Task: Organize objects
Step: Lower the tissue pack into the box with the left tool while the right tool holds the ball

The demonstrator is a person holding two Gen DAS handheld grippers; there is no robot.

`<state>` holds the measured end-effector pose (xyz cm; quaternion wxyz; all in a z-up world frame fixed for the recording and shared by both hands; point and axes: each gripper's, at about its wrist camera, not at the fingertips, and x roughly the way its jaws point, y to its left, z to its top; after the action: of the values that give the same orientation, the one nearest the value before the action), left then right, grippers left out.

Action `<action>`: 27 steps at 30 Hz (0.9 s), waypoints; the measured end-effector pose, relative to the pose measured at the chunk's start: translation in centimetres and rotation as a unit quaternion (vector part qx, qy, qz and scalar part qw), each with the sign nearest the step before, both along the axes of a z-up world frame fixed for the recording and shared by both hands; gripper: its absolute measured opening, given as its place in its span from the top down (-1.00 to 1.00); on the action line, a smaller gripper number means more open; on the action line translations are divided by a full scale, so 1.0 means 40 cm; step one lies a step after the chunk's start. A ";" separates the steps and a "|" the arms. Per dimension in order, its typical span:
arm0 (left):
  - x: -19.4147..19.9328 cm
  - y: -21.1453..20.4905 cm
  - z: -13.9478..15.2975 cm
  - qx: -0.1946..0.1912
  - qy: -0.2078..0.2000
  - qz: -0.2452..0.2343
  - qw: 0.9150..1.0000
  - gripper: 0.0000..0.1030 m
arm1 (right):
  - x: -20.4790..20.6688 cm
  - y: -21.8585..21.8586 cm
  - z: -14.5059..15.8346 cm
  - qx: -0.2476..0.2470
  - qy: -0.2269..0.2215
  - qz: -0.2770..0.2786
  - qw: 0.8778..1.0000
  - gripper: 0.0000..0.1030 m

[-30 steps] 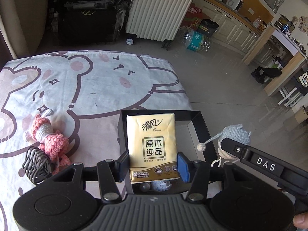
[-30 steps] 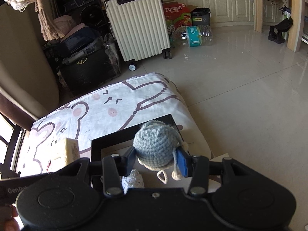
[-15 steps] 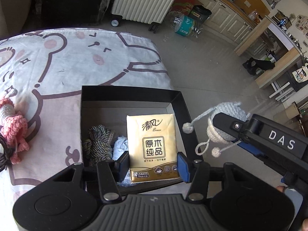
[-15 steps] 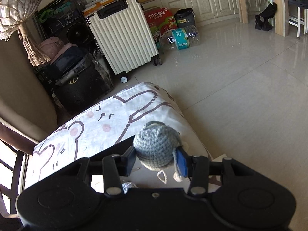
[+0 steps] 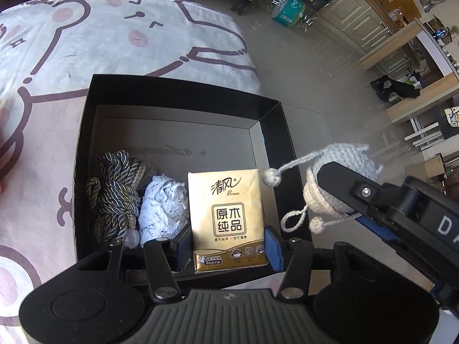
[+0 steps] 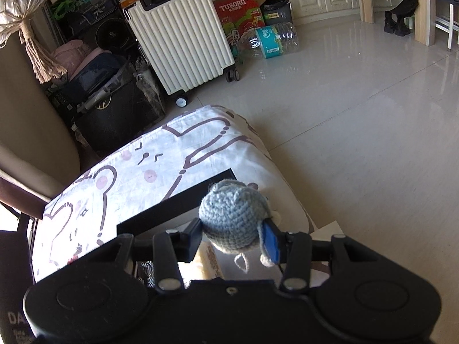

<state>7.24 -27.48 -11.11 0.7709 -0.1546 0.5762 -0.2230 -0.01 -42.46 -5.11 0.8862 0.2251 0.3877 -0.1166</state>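
My left gripper (image 5: pixel 228 248) is shut on a tan tissue pack (image 5: pixel 228 218), held upright over the near right part of an open black box (image 5: pixel 183 94). Inside the box lie a dark twisted cord bundle (image 5: pixel 117 195) and a white lace piece (image 5: pixel 163 206). My right gripper (image 6: pixel 233 236) is shut on a grey-blue crocheted toy (image 6: pixel 233 219); the crocheted toy (image 5: pixel 338 180) hangs just past the box's right wall in the left wrist view, its strings and pompoms dangling. The black box (image 6: pixel 183 209) shows below it in the right wrist view.
The box sits near the right edge of a bed with a bear-print sheet (image 5: pixel 86 43); tiled floor (image 6: pixel 358 129) lies beyond. A cream suitcase (image 6: pixel 180 37), dark bags, a red carton and water bottles stand at the far side.
The left gripper has sunk and moved right with the tissue pack, now over the box interior. The pink doll has left its view. The right gripper came slightly lower with the toy.
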 end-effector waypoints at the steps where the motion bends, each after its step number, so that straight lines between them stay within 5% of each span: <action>1: 0.002 -0.002 -0.006 0.001 0.004 0.000 1.000 -0.04 | 0.001 -0.002 -0.004 0.002 0.003 0.002 1.000 0.10; 13: 0.001 -0.016 -0.031 0.023 0.049 -0.021 0.998 -0.24 | 0.011 -0.002 -0.043 0.013 0.070 0.025 0.997 0.10; 19: -0.018 -0.009 0.032 0.081 -0.003 -0.058 0.995 -0.25 | 0.014 0.002 -0.050 0.017 0.080 0.031 0.996 0.05; 23: -0.028 -0.004 0.076 0.136 -0.064 -0.076 0.986 -0.34 | 0.018 0.013 -0.048 -0.003 0.089 0.030 0.996 -0.04; 27: -0.014 0.021 0.093 0.139 -0.073 -0.065 0.986 -0.34 | 0.014 0.013 -0.039 -0.009 0.085 0.021 0.996 -0.04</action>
<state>6.67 -26.62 -7.37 0.8089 0.0079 0.5524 -0.2010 0.55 -41.93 -6.66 0.8544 0.1979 0.4652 -0.1202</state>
